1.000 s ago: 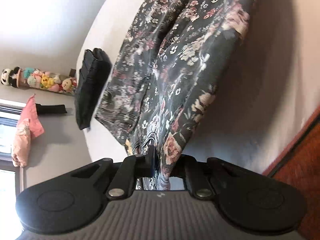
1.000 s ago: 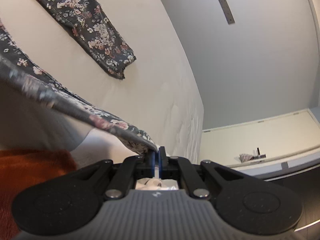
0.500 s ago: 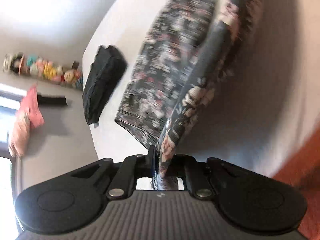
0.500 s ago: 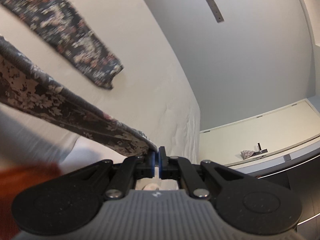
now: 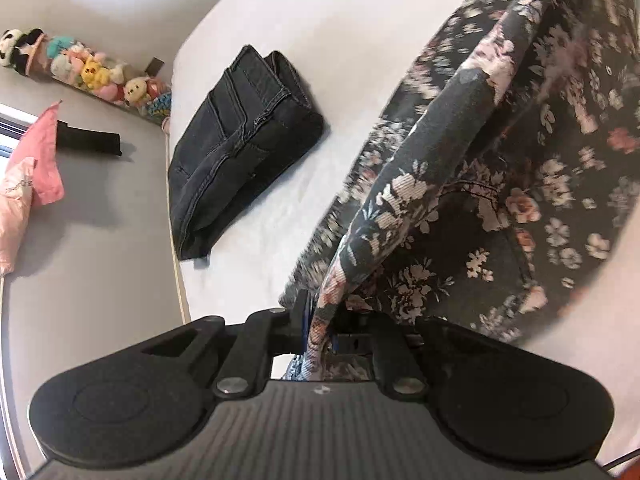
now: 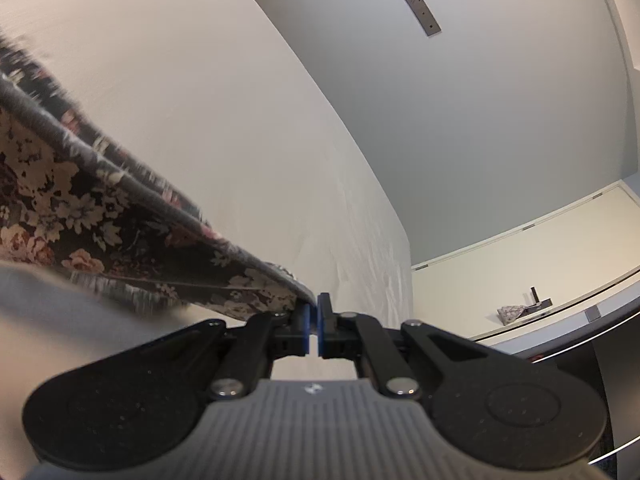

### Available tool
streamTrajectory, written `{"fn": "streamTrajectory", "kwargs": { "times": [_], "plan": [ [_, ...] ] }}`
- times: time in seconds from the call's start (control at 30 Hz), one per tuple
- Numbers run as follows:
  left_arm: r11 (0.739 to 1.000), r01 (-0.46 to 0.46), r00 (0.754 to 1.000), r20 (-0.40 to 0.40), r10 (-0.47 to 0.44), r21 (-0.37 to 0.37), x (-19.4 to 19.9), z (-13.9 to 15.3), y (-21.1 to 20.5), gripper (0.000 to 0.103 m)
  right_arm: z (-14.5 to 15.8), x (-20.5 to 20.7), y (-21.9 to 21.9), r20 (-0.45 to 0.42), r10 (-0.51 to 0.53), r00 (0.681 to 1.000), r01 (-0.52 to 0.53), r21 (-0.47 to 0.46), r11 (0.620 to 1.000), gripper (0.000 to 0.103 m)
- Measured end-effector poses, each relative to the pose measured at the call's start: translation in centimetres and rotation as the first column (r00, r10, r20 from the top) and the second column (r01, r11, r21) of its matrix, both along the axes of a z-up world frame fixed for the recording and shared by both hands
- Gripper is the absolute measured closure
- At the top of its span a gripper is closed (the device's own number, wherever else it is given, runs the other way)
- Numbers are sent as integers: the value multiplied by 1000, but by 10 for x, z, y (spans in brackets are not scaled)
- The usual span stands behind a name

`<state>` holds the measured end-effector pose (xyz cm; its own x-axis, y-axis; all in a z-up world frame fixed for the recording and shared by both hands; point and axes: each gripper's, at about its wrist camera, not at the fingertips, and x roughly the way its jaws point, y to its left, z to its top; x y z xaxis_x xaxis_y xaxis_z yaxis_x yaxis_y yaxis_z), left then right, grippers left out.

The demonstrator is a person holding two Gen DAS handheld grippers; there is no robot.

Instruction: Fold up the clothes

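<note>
Carrying the floral garment point(image 5: 500, 184) across the bed point(image 5: 340, 32): both hand-held grippers are clamped on its edge. The left hand-held gripper point(image 5: 318, 322) pinches a bunched fold of the fabric between its blue pads; the right hand-held gripper point(image 6: 313, 322) has its jaws nearly together on a corner of the same cloth, which stretches away to the left of that view.

Change over the last second: in the left view the garment lay spread long on the sheet; now a large part of it hangs doubled over itself close to the camera, and the folded dark jeans point(image 5: 240, 136) have come much nearer. In the right view the loose sleeve end that lay on the mattress is gone from sight, and the lifted edge is motion-blurred.

Judgement: a fold is under way, with the held edge being swept over the rest of the garment. Fabric is lifted, not yet laid down. The next step probably calls for lowering both corners evenly so the edges line up, keeping clear of the jeans beside it.
</note>
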<state>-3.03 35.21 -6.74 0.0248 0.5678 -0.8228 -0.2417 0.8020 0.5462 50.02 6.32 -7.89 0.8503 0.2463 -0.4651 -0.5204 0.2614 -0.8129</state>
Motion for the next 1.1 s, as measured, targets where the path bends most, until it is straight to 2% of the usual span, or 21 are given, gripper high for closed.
{"fn": "streamTrajectory", "kwargs": {
  "times": [0.17, 0.3, 0.43, 0.5, 0.53, 0.57, 0.6, 0.63, 0.67, 0.7, 0.77, 0.87, 0.93, 1.0, 1.07, 1.1],
  "plan": [
    [998, -45, 999, -27, 43, -40, 22, -34, 46, 90, -28, 21, 57, 6, 0, 1000, 0, -39, 999, 100],
    [996, -48, 998, -56, 43, -82, 34, -62, 67, 82, -59, 34, 91, 20, 1, 1000, 1, -102, 995, 100],
    [996, -21, 998, -63, 15, -91, 34, -78, 74, 72, -85, 44, 115, 25, 8, 1000, -4, -160, 987, 99],
    [997, -25, 999, -38, 22, -69, 29, -77, 74, 57, -94, 46, 123, 26, 9, 1000, -5, -177, 984, 99],
    [998, -22, 1000, -19, 20, -58, 26, -75, 75, 52, -98, 47, 127, 25, 9, 1000, -4, -182, 983, 98],
    [999, -27, 1000, 3, 28, -43, 22, -71, 76, 39, -101, 48, 129, 27, 6, 1000, -1, -184, 983, 96],
    [999, -36, 999, 24, 37, -26, 18, -68, 76, 32, -103, 49, 130, 30, 3, 1000, 3, -181, 983, 95],
    [999, -49, 998, 43, 49, -17, 13, -64, 77, 32, -103, 49, 129, 30, -2, 1000, 7, -172, 985, 92],
    [998, -62, 996, 62, 63, -9, 8, -59, 77, 32, -103, 49, 129, 29, -6, 1000, 11, -159, 987, 85],
    [997, -76, 994, 81, 76, 1, 3, -54, 75, 32, -100, 48, 126, 24, -10, 1000, 13, -131, 991, 78],
    [994, -104, 987, 123, 100, 29, -9, -42, 67, 32, -93, 46, 120, 13, -19, 1000, 20, -74, 997, 49],
    [982, -169, 968, 202, 150, 81, -23, -20, 53, 32, -72, 46, 102, -41, -49, 998, 51, 61, 997, 38],
    [971, -226, 941, 273, 198, 75, -34, -7, 42, 32, -55, 47, 82, -98, -64, 993, 81, 177, 981, 36],
    [958, -281, 907, 341, 246, 56, -46, 4, 29, 32, -41, 51, 58, -184, -63, 981, 116, 294, 949, 36],
    [949, -313, 879, 387, 279, 27, -55, 2, 10, 32, -33, 61, 31, -290, -83, 953, 196, 387, 901, 39],
    [944, -331, 864, 407, 297, 13, -58, -1, 2, 32, -33, 70, 17, -360, -93, 928, 253, 427, 868, 42]
  ]
}}
